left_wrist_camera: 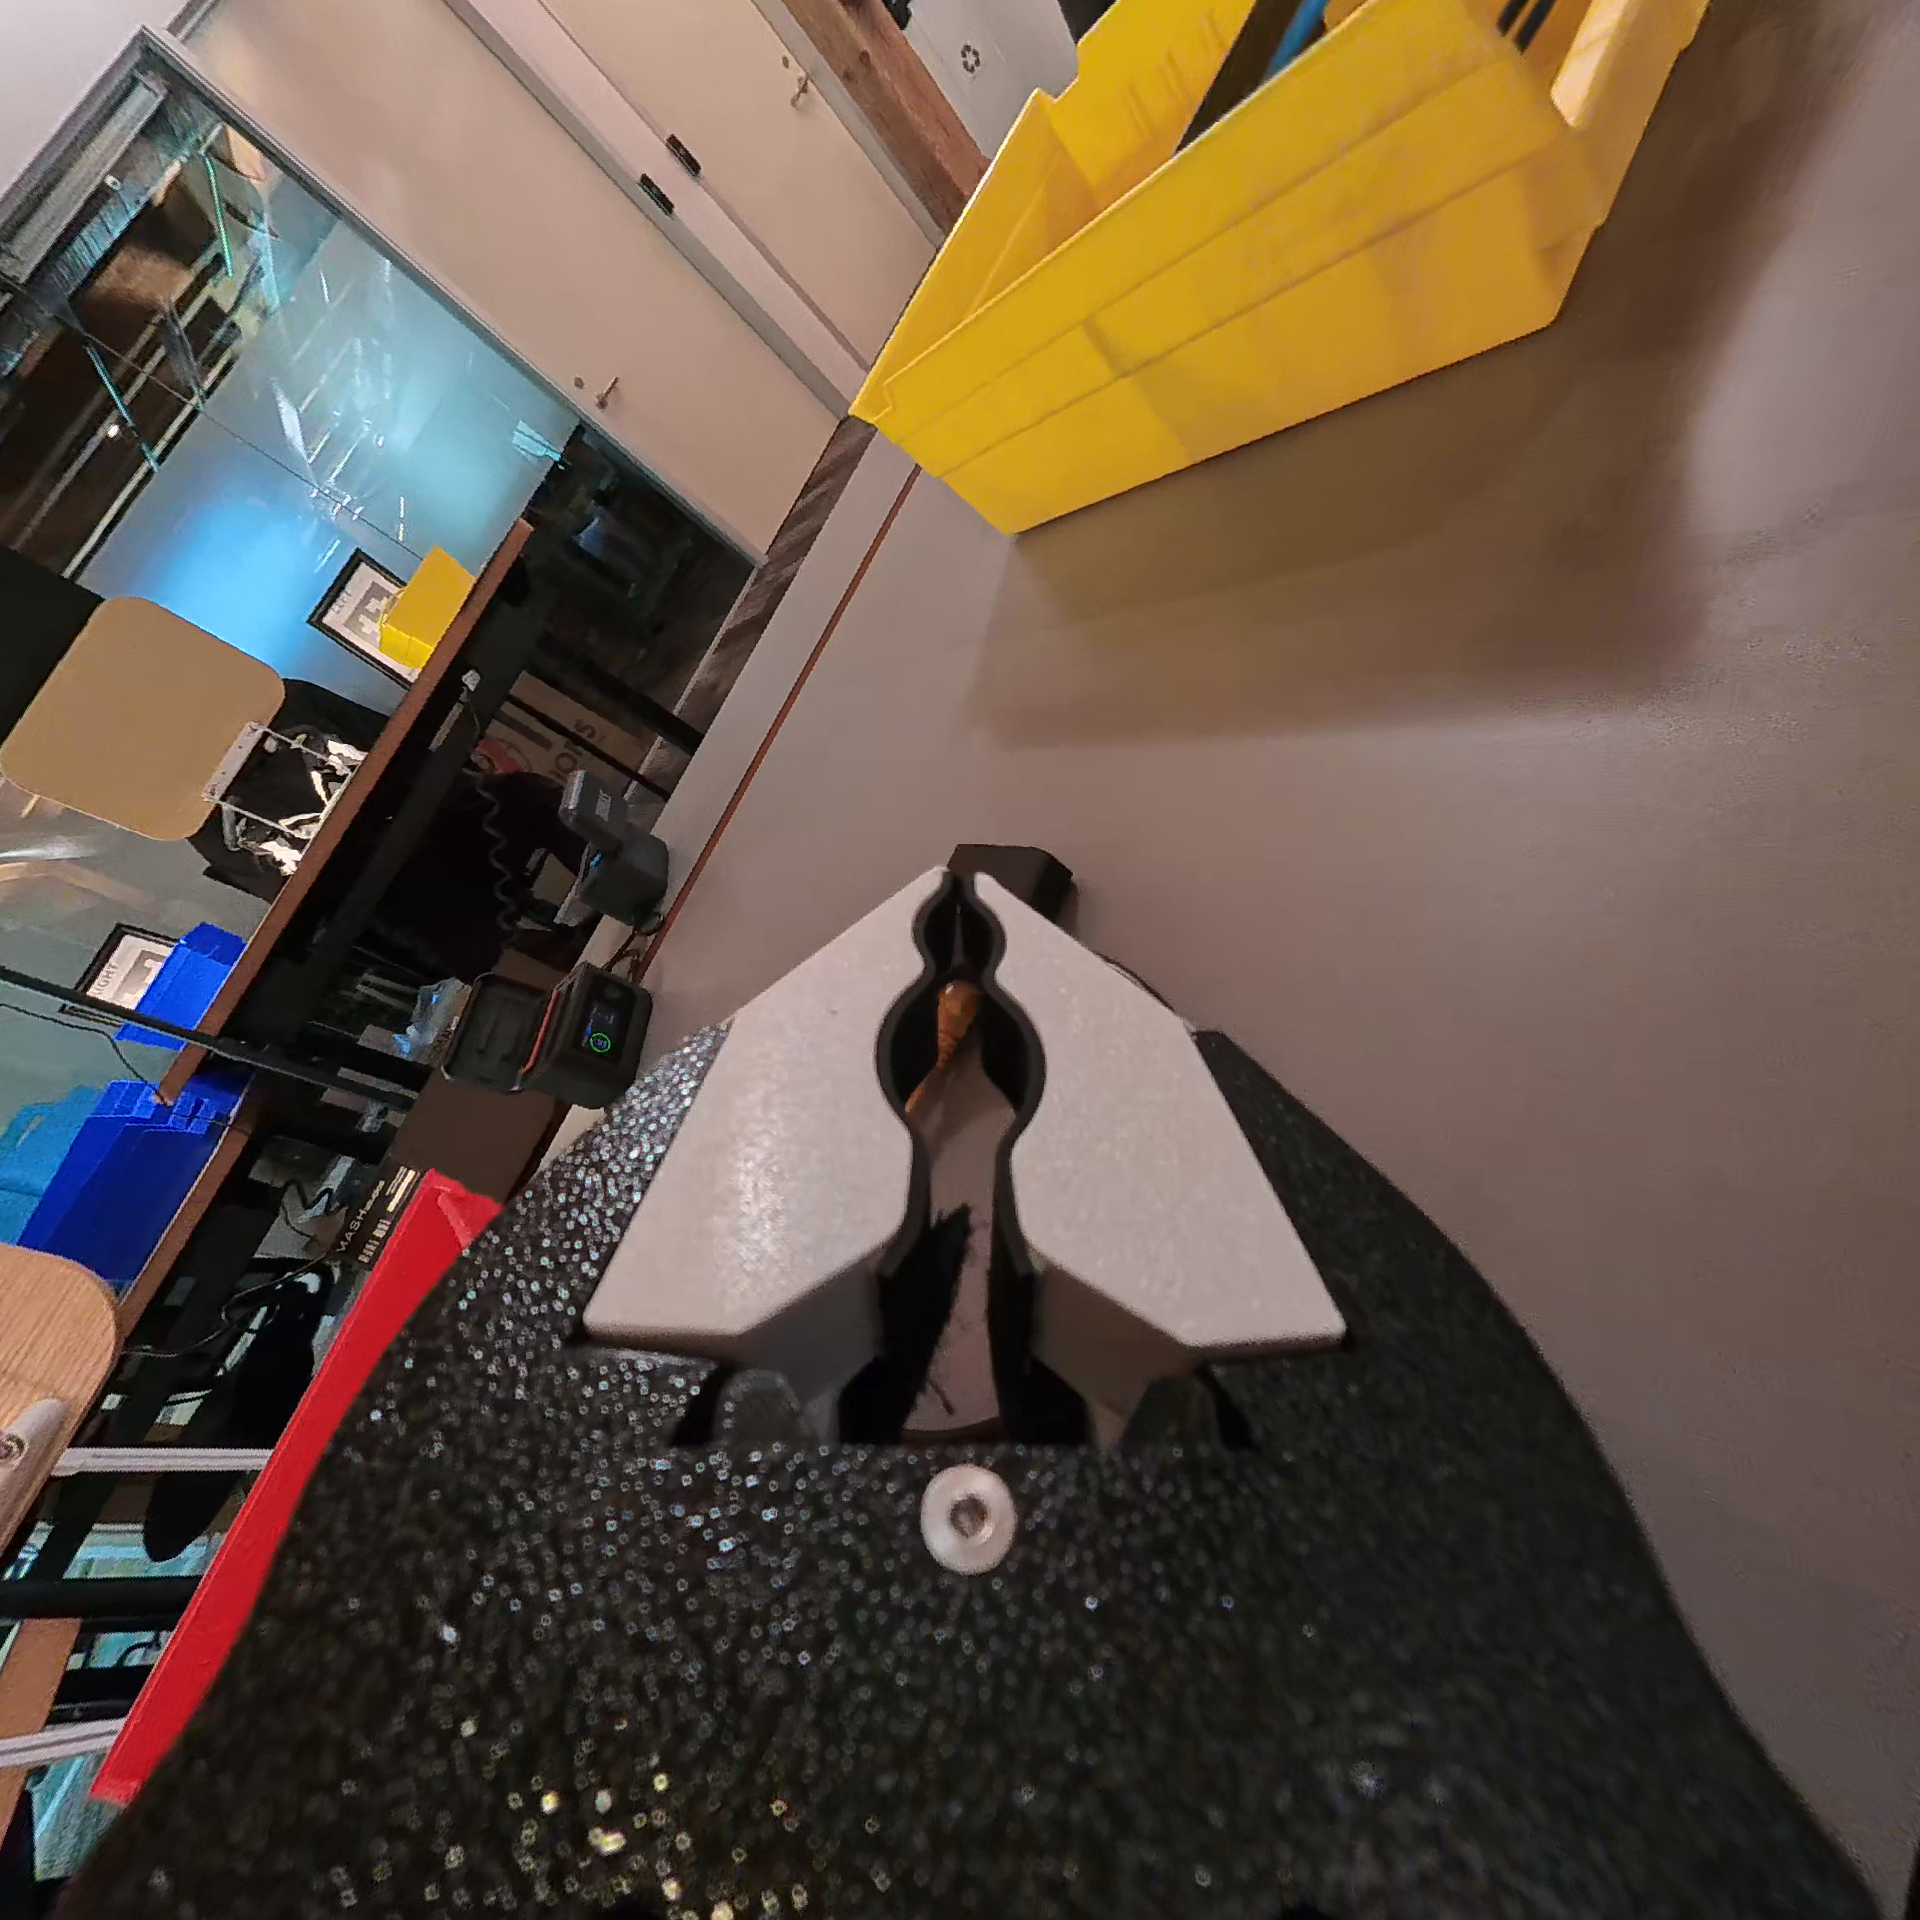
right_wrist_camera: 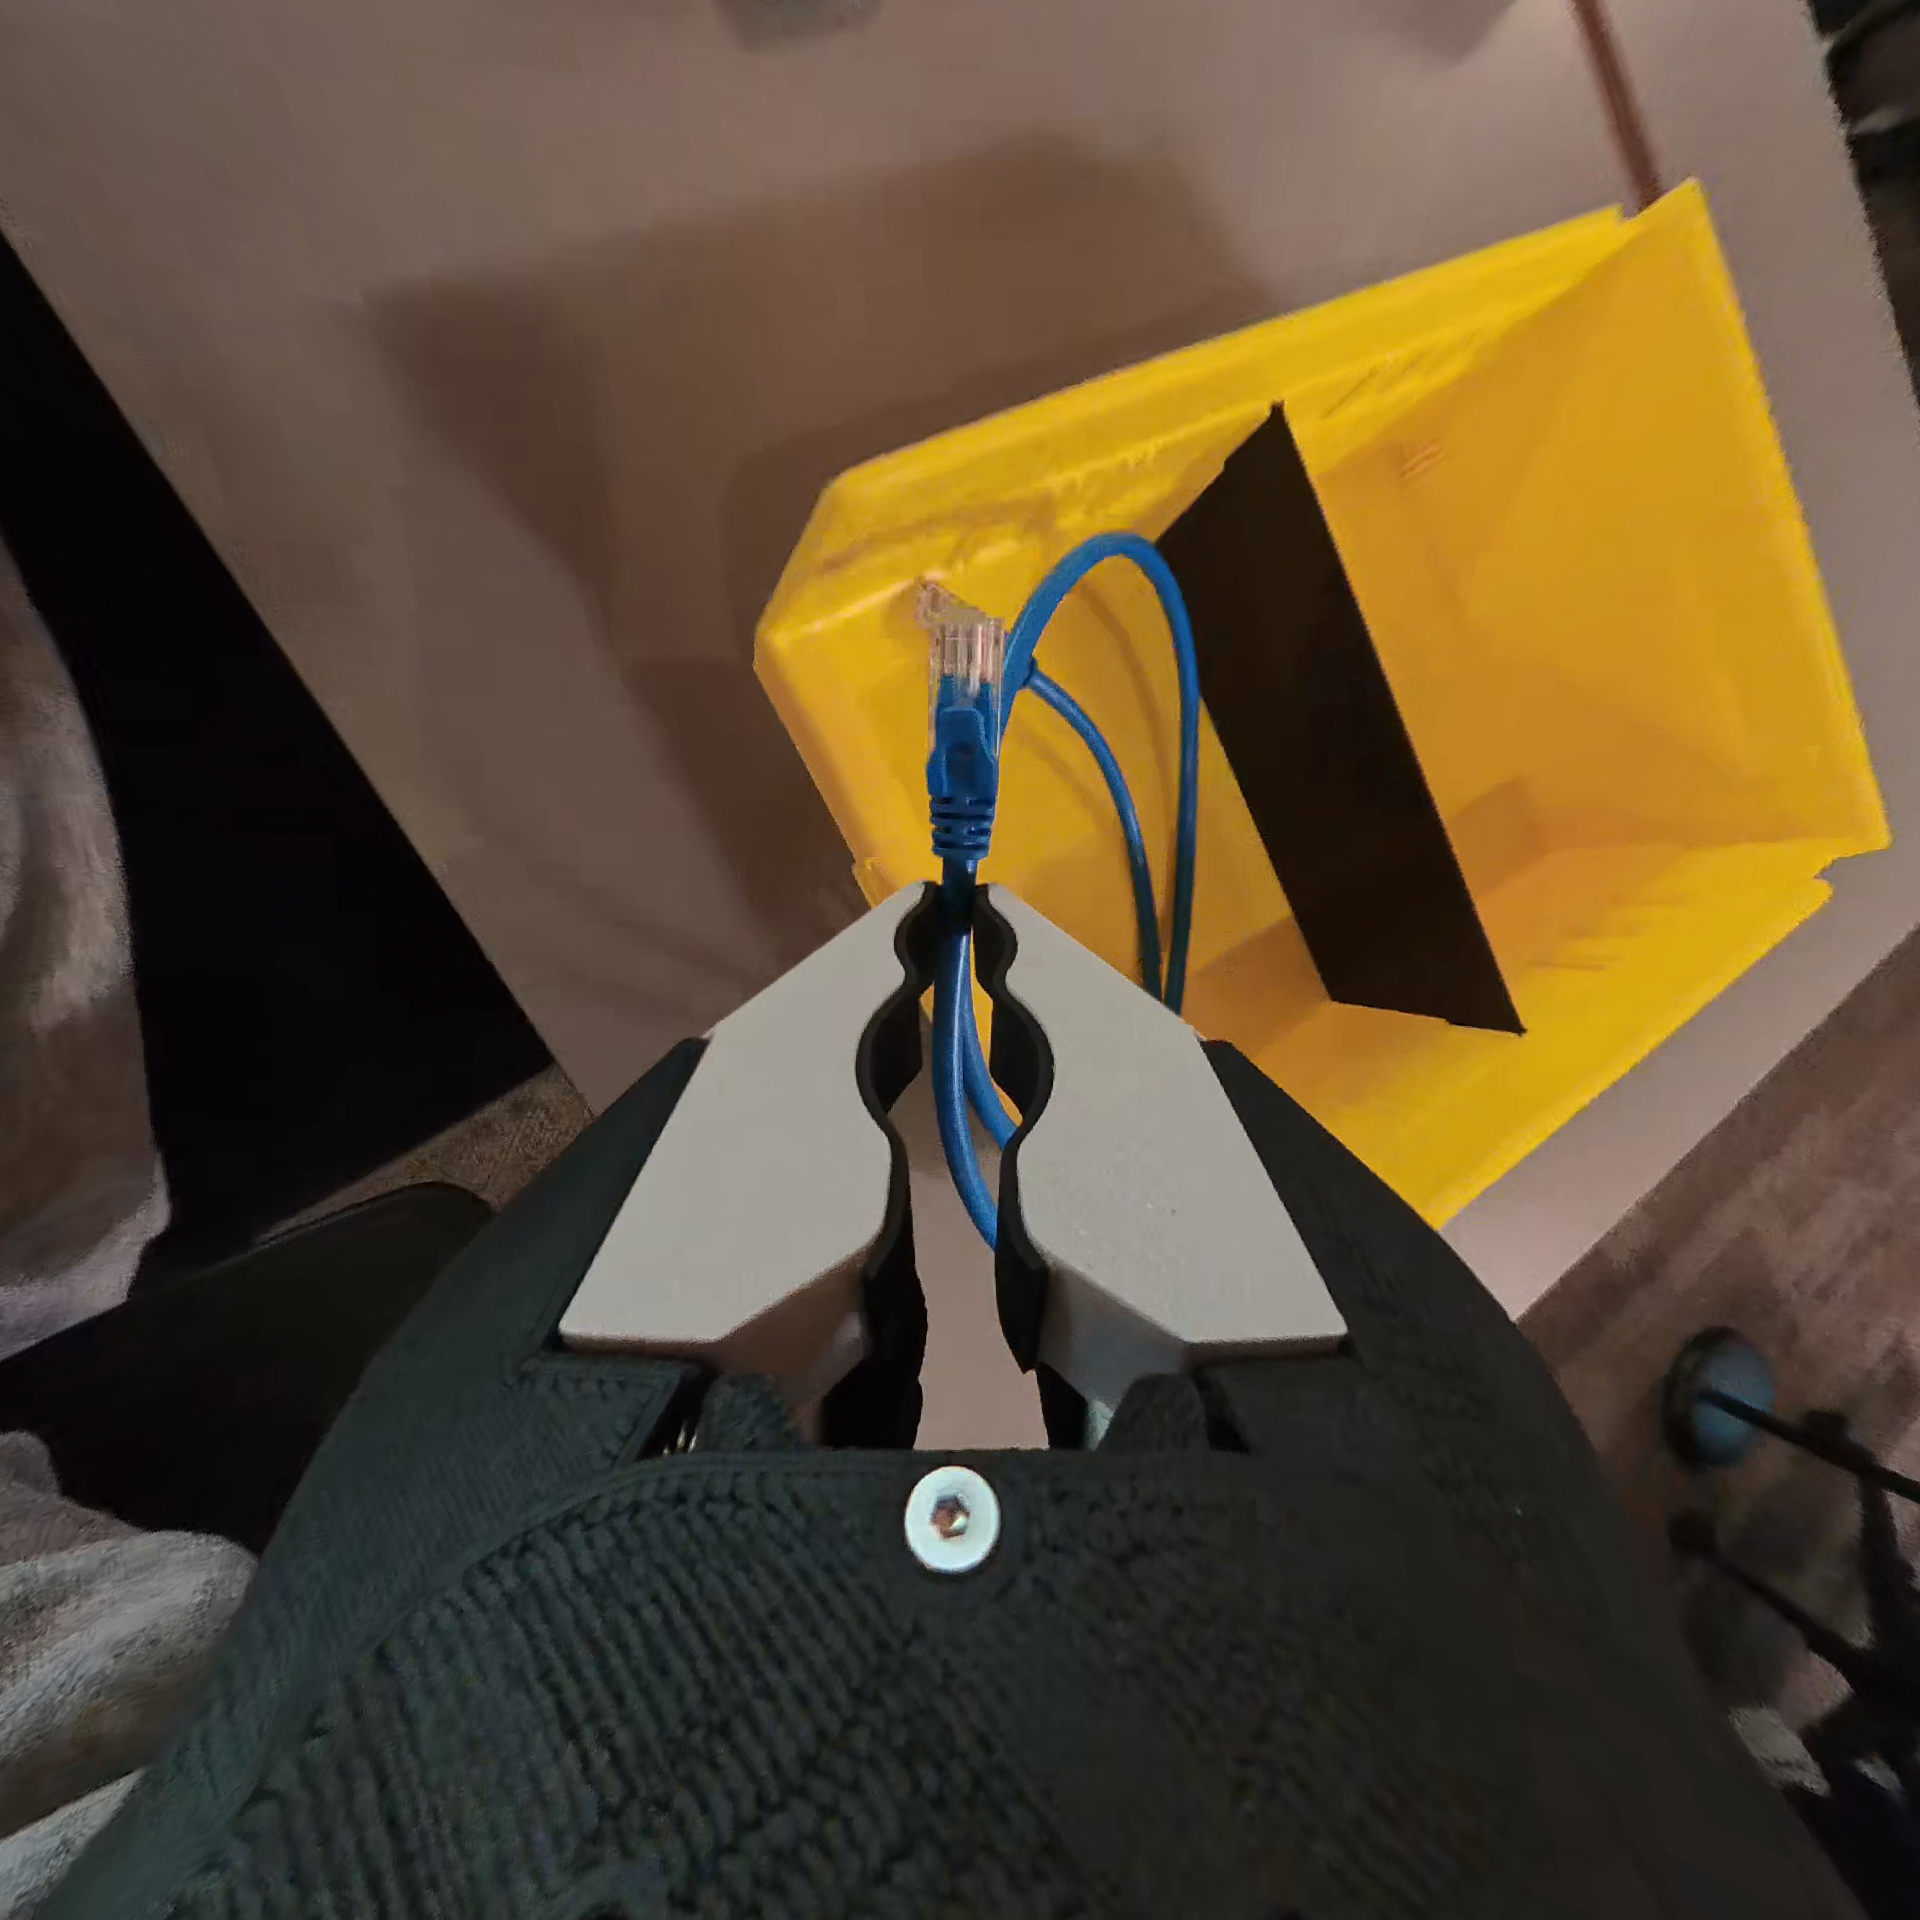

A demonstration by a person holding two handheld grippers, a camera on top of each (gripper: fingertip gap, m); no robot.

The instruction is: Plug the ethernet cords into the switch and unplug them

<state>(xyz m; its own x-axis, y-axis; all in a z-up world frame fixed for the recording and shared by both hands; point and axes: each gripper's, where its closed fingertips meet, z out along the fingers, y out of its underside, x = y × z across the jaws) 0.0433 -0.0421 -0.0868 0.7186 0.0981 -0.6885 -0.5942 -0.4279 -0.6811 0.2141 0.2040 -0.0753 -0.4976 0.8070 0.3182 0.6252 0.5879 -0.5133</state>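
Pinching a blue cord (right_wrist_camera: 961, 790) just behind its clear plug, the right tongs (right_wrist_camera: 958, 891) hover before the yellow bin (right_wrist_camera: 1558, 644) at frame centre. The left tongs (left_wrist_camera: 961, 883) are closed on an orange cord (left_wrist_camera: 951, 1023), with bare grey table (left_wrist_camera: 1455, 883) to the right. Small lettering at lower left is too blurred to make out.

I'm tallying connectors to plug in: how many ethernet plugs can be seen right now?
1. A clear plug on the blue cord sticks up just past the right gripper, in front of the yellow bin. The cord's other end is hidden.

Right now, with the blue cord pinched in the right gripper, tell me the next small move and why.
Probably lift the right gripper a little up and away from the yellow bin. Its jaws are shut on the blue cord just behind the clear plug, yet the cord's loop still hangs inside the bin beside the black divider. No switch shows clearly in either view.
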